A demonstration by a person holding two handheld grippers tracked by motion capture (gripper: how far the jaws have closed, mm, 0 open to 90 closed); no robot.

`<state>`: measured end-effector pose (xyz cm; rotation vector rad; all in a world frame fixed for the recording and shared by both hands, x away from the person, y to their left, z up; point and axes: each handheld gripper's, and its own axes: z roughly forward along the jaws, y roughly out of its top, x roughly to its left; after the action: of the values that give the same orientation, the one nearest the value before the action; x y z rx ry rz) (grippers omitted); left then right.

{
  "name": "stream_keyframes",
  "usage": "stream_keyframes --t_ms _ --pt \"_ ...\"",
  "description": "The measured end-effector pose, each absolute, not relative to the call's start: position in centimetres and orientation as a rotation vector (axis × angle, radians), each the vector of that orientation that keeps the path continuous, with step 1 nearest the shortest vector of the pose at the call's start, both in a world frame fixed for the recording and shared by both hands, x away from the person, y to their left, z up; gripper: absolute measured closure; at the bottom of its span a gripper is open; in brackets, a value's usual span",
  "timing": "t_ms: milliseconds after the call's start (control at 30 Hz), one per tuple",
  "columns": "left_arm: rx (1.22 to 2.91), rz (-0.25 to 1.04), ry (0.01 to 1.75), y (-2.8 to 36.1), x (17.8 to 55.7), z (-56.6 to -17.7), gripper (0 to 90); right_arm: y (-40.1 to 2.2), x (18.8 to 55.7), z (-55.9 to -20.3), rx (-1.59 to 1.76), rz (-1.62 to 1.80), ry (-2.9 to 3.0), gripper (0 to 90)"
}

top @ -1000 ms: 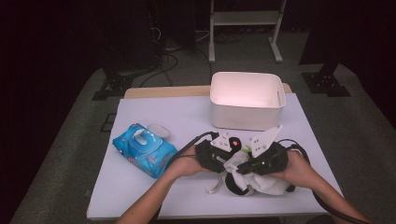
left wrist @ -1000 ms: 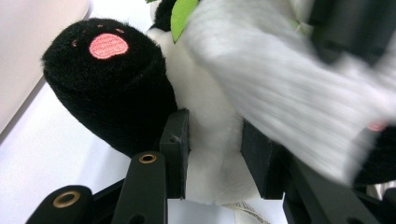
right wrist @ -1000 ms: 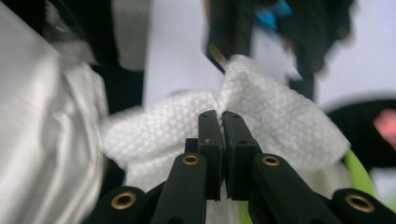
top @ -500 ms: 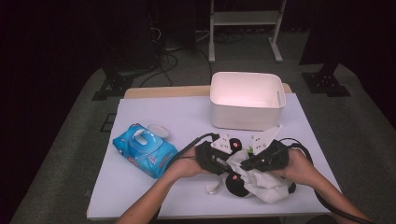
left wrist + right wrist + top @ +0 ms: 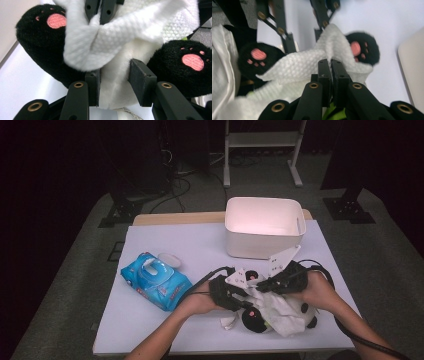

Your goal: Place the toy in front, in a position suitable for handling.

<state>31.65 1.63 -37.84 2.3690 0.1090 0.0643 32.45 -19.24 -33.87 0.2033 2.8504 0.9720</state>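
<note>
A black-and-white plush panda [image 5: 257,319] lies near the table's front edge. My left gripper [image 5: 246,301] is shut on its white belly [image 5: 113,90], between two black feet with pink paw pads [image 5: 56,20]. My right gripper [image 5: 261,285] comes from the right and is shut on a white textured wipe [image 5: 294,66]. The wipe [image 5: 130,30] drapes over the plush's belly and one foot [image 5: 362,50]. In the left gripper view the right gripper's closed jaws pinch the wipe at the top. More white cloth [image 5: 285,312] covers the plush's right side.
A blue pack of wipes [image 5: 156,281] with its lid open lies at the left. A white bin [image 5: 265,227] stands at the back right, close behind the grippers. Cables trail from both grippers toward the front. The table's front edge [image 5: 200,351] is close.
The right gripper has shifted slightly with the wipe over the plush. The left gripper has kept its hold in place.
</note>
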Motion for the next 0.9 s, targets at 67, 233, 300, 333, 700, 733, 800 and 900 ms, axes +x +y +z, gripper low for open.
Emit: stream_keyframes --t_ms 67,233,300,333,700,733,800,900 --pt "2.363 0.053 0.108 1.7 31.7 -38.0 61.0 -19.5 32.4 -34.4 0.211 0.957 2.866 86.2" --pt "2.367 0.051 0.094 1.5 31.4 -37.9 61.2 -20.0 31.8 -34.4 0.211 0.970 2.879 86.2" --pt "2.382 0.059 0.085 1.3 31.4 -37.9 61.3 -19.6 31.9 -34.3 0.207 0.957 2.886 86.2" --pt "2.384 0.056 0.090 1.2 31.4 -37.9 61.3 -19.3 32.0 -34.2 0.197 0.951 2.889 86.1" --pt "2.382 0.049 0.108 1.4 31.5 -38.0 61.7 -20.9 32.8 -33.7 0.244 0.980 2.875 86.2" --pt "2.382 0.051 0.109 1.4 31.5 -38.0 61.7 -21.2 32.9 -33.6 0.256 0.988 2.871 86.2" --pt "2.384 0.055 0.110 1.4 31.5 -38.0 61.7 -21.4 33.2 -33.6 0.262 1.001 2.870 86.2" --pt "2.388 0.056 0.115 1.6 31.5 -37.7 60.6 -21.4 33.4 -34.1 0.292 1.014 2.894 86.4"
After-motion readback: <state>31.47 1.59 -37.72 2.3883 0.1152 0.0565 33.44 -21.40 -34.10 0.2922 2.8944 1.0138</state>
